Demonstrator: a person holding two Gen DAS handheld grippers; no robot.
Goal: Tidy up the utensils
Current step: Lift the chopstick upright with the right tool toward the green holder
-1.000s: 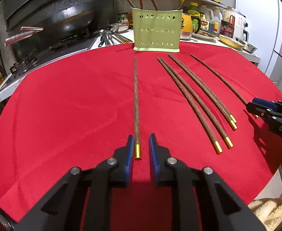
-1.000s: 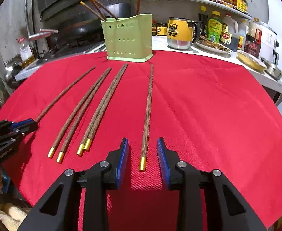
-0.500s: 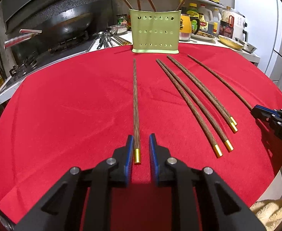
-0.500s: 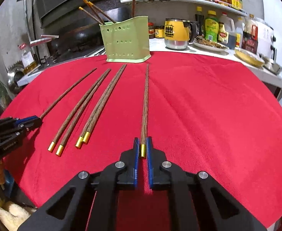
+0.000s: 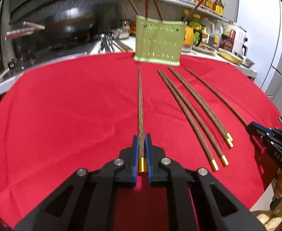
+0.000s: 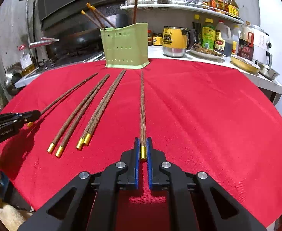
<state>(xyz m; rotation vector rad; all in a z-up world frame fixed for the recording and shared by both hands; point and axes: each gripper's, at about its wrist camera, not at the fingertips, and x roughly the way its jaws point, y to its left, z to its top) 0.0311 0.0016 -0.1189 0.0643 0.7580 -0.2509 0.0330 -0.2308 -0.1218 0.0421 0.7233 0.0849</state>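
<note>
**Both grippers now clamping a chopstick each**

The left gripper [image 5: 141, 154], open around its chopstick [image 5: 140, 104] a second ago, is now pinching the gold-capped end. The right gripper [image 6: 143, 150] is gripping the outermost chopstick [image 6: 142, 105] likewise. Four more chopsticks [image 6: 79, 113] are lying short of the green holder [image 6: 126, 46], the likely destination; lifting is probably next.

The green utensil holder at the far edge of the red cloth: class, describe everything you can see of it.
The green utensil holder is a pale green, plastic-looking tub with rows of small drainage holes and a flared foot. It stands upright on the red cloth, beyond the tips of the loose chopsticks lying there, apart from them. Several dark wooden chopsticks lean out of its open top, some gold-capped ends up. Neither gripper touches it.
</note>
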